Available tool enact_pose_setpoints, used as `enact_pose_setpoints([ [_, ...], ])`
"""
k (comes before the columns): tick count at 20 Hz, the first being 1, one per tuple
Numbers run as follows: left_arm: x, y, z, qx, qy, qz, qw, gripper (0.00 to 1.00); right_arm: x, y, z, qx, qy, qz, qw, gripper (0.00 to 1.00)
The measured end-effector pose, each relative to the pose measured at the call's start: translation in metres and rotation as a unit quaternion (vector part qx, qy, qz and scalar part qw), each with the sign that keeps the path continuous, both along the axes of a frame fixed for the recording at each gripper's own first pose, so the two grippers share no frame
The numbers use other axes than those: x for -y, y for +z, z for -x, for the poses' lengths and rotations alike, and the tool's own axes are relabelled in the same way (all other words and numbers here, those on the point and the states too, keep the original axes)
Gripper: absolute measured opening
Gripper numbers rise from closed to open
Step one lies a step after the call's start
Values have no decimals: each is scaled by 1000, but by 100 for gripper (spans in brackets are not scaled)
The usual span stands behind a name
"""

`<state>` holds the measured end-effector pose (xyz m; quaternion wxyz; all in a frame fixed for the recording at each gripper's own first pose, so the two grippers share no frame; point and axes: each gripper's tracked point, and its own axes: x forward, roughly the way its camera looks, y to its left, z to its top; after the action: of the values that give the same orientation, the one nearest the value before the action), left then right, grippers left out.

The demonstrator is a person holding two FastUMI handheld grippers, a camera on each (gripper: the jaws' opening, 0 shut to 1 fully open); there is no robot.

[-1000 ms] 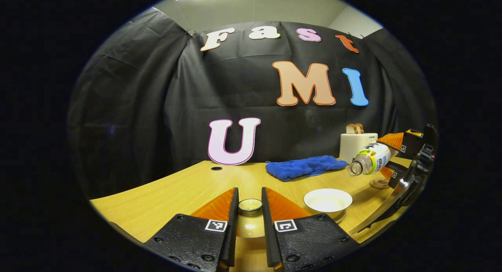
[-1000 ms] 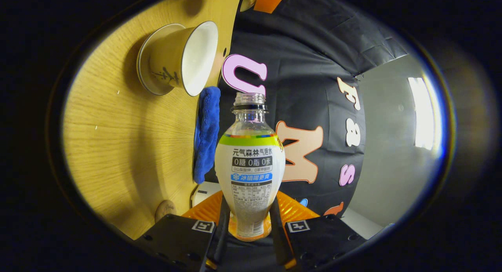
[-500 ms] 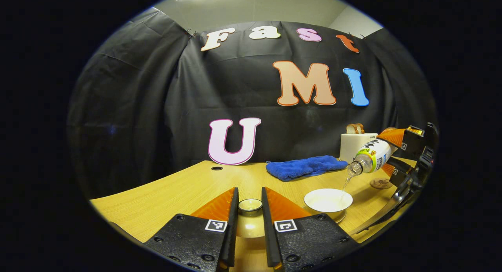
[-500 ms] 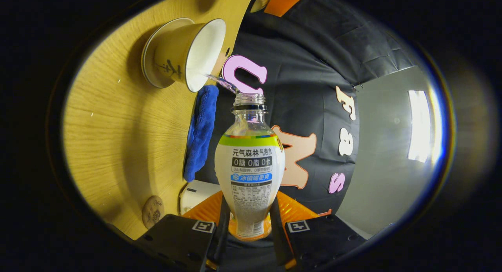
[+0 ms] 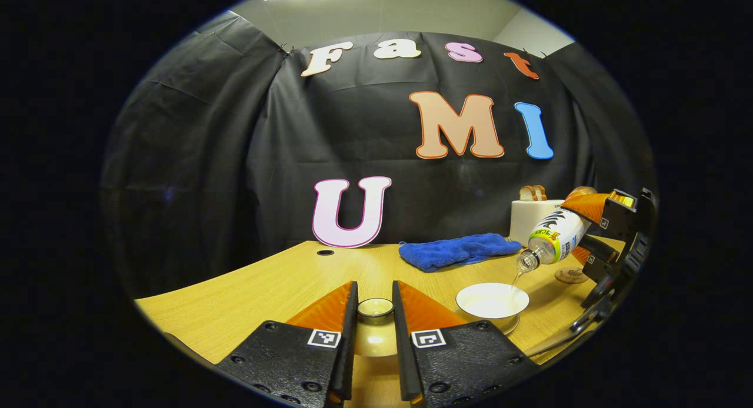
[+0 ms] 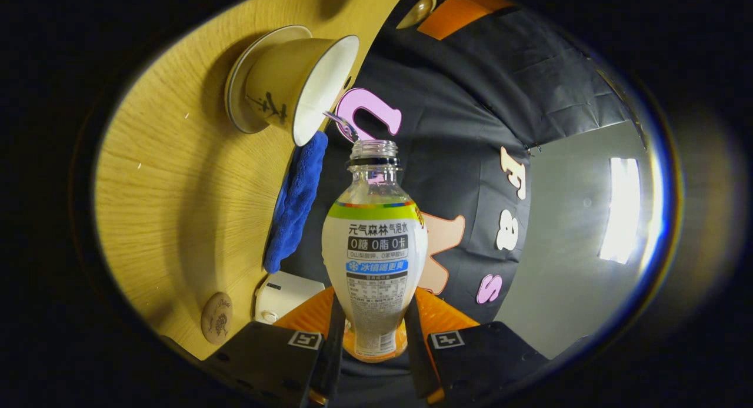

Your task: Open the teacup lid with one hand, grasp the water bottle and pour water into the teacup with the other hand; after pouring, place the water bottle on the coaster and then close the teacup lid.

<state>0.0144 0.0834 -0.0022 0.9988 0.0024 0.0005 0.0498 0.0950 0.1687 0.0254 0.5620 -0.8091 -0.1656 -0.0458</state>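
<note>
My left gripper (image 5: 375, 299) is shut on the knob of the cream teacup lid (image 5: 375, 339), held low over the table's front. To its right the white teacup (image 5: 492, 299) stands open on its saucer. Over the cup's right rim the water bottle (image 5: 554, 234) tilts mouth-down in my right gripper (image 5: 590, 230), and a thin stream of water (image 5: 516, 278) runs into the cup. In the right gripper view the bottle (image 6: 375, 261) sits between the shut fingers, its open mouth beside the teacup (image 6: 294, 90). The round coaster (image 6: 216, 318) lies bare behind the cup.
A folded blue cloth (image 5: 459, 250) lies on the wooden table (image 5: 265, 290) behind the cup. A white toaster (image 5: 532, 218) with bread stands at the back right, close to the coaster (image 5: 569, 274). A small hole (image 5: 324, 252) marks the tabletop near the wall.
The right gripper has tipped the bottle further mouth-down and water now streams into the cup; one second ago none flowed. The left gripper and lid have held still.
</note>
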Motion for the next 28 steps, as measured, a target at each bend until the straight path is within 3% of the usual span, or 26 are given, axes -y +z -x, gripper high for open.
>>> enact_pose_setpoints([
  [12,0,0,0,0,0,0,1000,29,-9,2,5,27,24,43,998,52],
  [22,0,0,1,0,0,0,1000,29,-11,2,6,27,29,43,998,52],
  [24,-1,0,0,0,0,0,1000,29,-9,0,5,15,28,31,999,53],
  [28,-1,0,1,0,0,0,1000,29,3,-11,-1,-59,5,-64,996,53],
])
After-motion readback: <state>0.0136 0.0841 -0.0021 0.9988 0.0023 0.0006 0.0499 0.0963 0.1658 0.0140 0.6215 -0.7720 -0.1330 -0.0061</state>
